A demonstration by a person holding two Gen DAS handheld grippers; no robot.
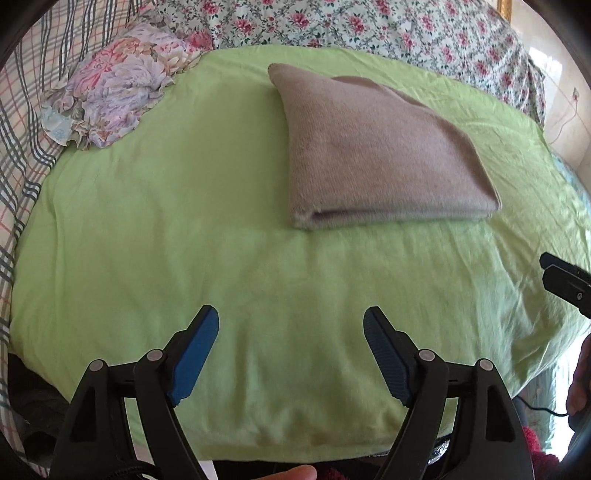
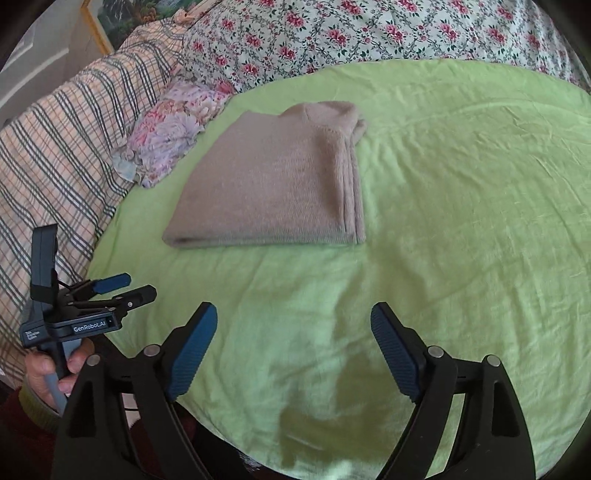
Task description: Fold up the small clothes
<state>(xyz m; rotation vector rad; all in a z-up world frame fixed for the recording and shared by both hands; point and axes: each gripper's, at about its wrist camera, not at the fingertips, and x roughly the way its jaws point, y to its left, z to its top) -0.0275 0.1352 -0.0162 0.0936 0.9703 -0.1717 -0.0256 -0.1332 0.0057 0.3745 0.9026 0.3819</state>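
1. Left wrist view: left gripper [image 1: 291,325] has its 2 blue-padded fingers [image 1: 195,354] spread wide, nothing between them, only bare green sheet [image 1: 184,229] under the gap.
2. Folded beige sweater [image 1: 373,155] lies flat on the green sheet, ahead of the left gripper and a bit right, well apart from it. Fold edge faces the camera; layers inside not visible.
3. Crumpled floral cloth [image 1: 110,99] sits at the sheet's far left edge, partly on a plaid blanket [image 1: 22,140]. What garment it is, cannot tell.
4. Floral bedcover [image 1: 369,26] runs along the top, cut off by the lens rim.
5. Right edge: a black piece of the right gripper [image 1: 565,288] pokes in, mostly cut off; its fingers not shown here. Blurry fingertip [image 1: 291,472] at bottom edge, cropped.
6. Right wrist view: right gripper [image 2: 293,325] fingers [image 2: 395,350] spread wide, empty, over bare green sheet [image 2: 461,221].
7. Beige sweater [image 2: 273,184] ahead and slightly left, near the sheet's middle, stacked edges showing on its right side, collar end far.
8. Left gripper [image 2: 129,286] at lower left, held by a hand [image 2: 55,373]; fingers look apart, seen side-on. Hand partly hidden behind the right gripper body.
9. Floral cloth [image 2: 173,133] just beyond the sweater's left corner; touching or not, cannot tell.
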